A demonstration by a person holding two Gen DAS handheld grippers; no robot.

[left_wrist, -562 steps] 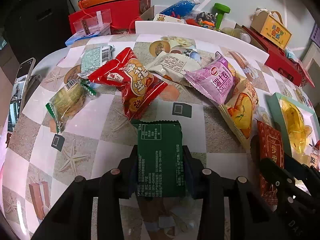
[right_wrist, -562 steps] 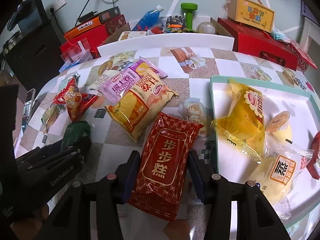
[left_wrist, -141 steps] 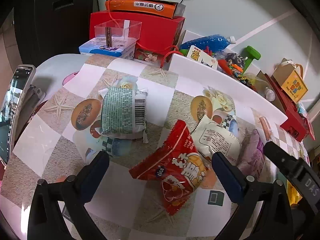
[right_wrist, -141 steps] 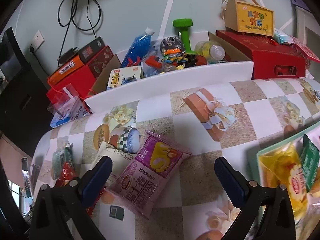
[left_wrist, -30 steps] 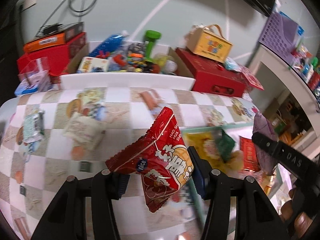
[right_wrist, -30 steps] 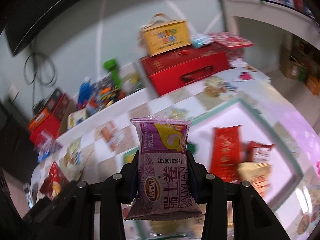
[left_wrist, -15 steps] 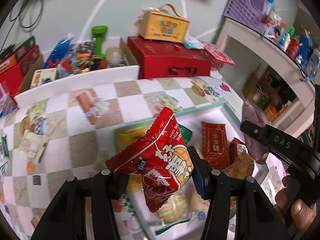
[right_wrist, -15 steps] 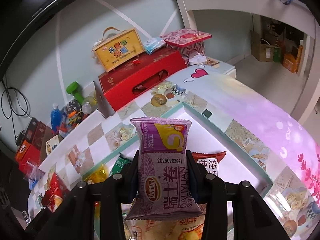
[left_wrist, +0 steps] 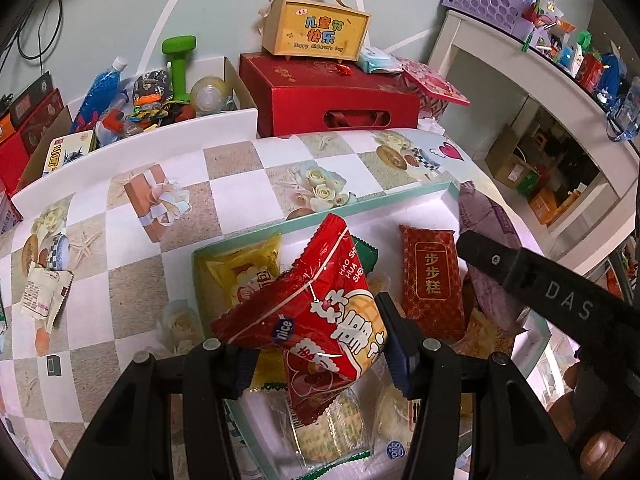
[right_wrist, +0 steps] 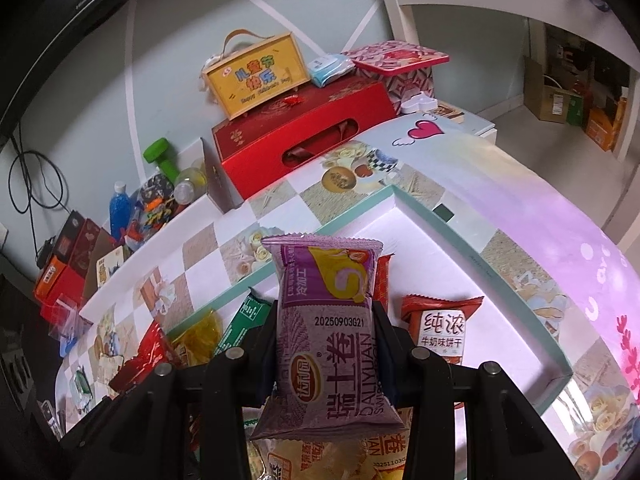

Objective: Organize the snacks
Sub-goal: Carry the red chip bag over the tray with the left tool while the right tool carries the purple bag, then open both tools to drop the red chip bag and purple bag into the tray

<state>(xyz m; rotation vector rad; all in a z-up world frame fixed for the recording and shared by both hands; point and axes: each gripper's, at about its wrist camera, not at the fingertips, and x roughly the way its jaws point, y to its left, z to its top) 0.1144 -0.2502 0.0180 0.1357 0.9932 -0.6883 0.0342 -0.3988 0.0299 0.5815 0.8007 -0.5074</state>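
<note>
My left gripper is shut on a red snack bag, held in the air over the near left part of the teal-rimmed tray. My right gripper is shut on a purple snack bag, which hangs upright above the same tray. Inside the tray lie a yellow packet, a dark red packet, a green packet, an orange biscuit packet and clear-wrapped biscuits. The right gripper's arm and its purple bag show at the right of the left wrist view.
A white packet lies on the patterned tablecloth left of the tray. Behind the table stand a red gift box, a yellow carry box and a cardboard box with a green dumbbell and bottles. A white shelf stands at the right.
Both grippers have carried their bags rightward from the table's middle to above the tray and sunk a little. The grips on the red and purple bags are unchanged.
</note>
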